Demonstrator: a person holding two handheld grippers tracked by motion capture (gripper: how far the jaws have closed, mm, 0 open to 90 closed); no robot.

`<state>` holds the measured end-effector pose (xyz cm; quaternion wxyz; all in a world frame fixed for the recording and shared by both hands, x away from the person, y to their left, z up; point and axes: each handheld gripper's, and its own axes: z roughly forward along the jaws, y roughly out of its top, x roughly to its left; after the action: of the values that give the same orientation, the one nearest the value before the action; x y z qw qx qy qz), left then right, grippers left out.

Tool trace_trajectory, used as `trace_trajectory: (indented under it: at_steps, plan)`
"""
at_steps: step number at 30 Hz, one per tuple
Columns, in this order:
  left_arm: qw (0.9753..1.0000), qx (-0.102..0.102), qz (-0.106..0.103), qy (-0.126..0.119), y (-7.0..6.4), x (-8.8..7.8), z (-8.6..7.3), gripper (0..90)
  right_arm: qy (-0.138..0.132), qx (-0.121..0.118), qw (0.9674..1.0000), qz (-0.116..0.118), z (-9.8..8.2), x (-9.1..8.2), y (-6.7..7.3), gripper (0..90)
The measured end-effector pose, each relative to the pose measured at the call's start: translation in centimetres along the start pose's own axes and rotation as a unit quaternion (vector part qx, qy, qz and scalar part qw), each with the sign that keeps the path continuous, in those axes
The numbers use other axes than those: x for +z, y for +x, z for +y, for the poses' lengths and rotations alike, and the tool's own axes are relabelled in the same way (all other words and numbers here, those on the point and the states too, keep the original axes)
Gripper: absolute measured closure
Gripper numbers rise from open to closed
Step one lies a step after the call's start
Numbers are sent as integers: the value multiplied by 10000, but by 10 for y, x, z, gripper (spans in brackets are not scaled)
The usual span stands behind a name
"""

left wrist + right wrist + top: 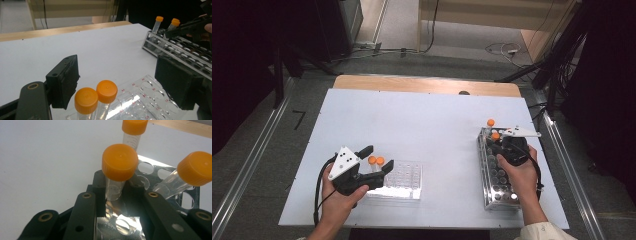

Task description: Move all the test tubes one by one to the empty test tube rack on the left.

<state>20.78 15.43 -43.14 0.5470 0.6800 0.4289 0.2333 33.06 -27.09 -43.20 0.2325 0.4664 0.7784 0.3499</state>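
The orange-capped tube (117,173) I was working on stood over the far end of the metal rack (487,185), at the right side of the white table (412,120), and my right gripper (115,195) was clenched on its clear body just below the cap. Through the right gripper view I could see both black jaws pressed against the tube's sides, with the rack's round holes shining underneath. Whether its lower end sat in a hole I could not tell. A second capped tube (133,131) stood upright just beyond it, and a third (186,173) leaned off to the side in the same rack.

My left gripper (374,160) hung near the table's front left, its jaws spread apart and gripping nothing. Between and just ahead of those jaws stood two more orange-capped tubes (96,101), side by side and close together, at the near-left corner of the clear plastic rack (150,100). In the left gripper view neither jaw touched them. The two racks lay well apart on the table.
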Motion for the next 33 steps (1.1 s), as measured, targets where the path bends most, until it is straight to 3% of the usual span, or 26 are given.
trace_trajectory:
  at_steps: [12, 16, 20, 27, 33]
  plan:
    - [10000, -35, -1, -16, 0, -1, 2, 205, -398, 70, 9992, 32, 7, -19, 0, 718]
    - [9999, -131, 4, -81, 0, -2, 8, 205, -593, 82, 9982, 44, 12, -33, 0, 718]
    - [9999, -100, 26, -98, -1, -4, 19, 205, -802, 67, 9967, 75, 17, -48, 3, 718]
    - [9999, -84, 13, -118, -2, -1, 31, 198, -818, -171, 9959, 342, 20, -59, 23, 718]
    - [9999, 36, -133, -92, -13, 11, 35, 198, -789, -378, 9935, 727, 22, -59, 44, 717]
